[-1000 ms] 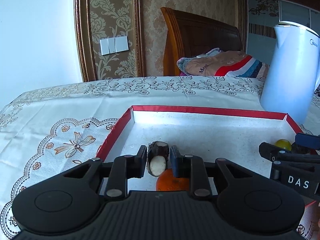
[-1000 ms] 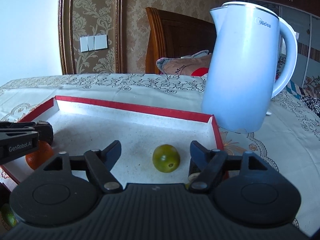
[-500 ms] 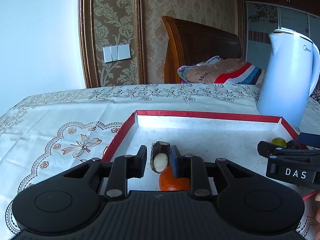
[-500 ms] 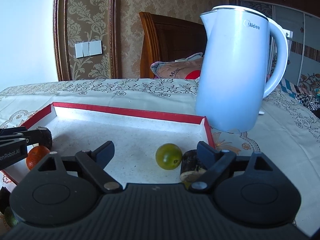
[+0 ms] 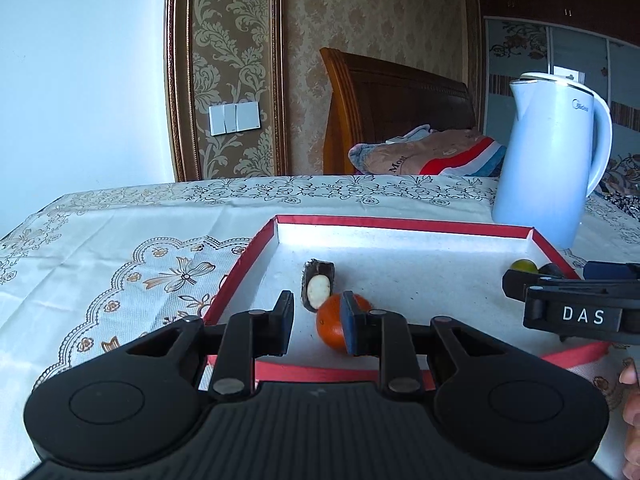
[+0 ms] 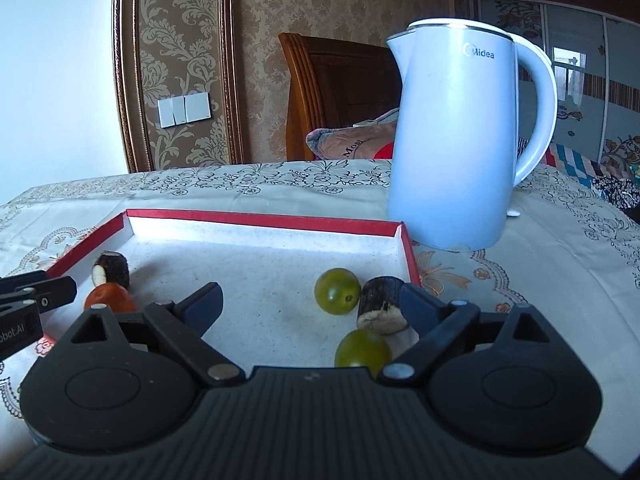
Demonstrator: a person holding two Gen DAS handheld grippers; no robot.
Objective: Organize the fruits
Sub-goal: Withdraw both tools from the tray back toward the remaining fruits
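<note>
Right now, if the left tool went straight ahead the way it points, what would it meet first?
Probably the dark cut piece in the red tray, lying just beyond the open left tool; the orange sits by its right finger, though depth is unclear.

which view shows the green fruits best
The right wrist view: both green fruits show whole and close in the red tray. The left wrist view shows only one, small, half hidden behind the right gripper.

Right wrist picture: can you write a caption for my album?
Open right tool over a red-rimmed tray with two green fruits, two dark cut pieces, an orange, beside a white kettle.
</note>
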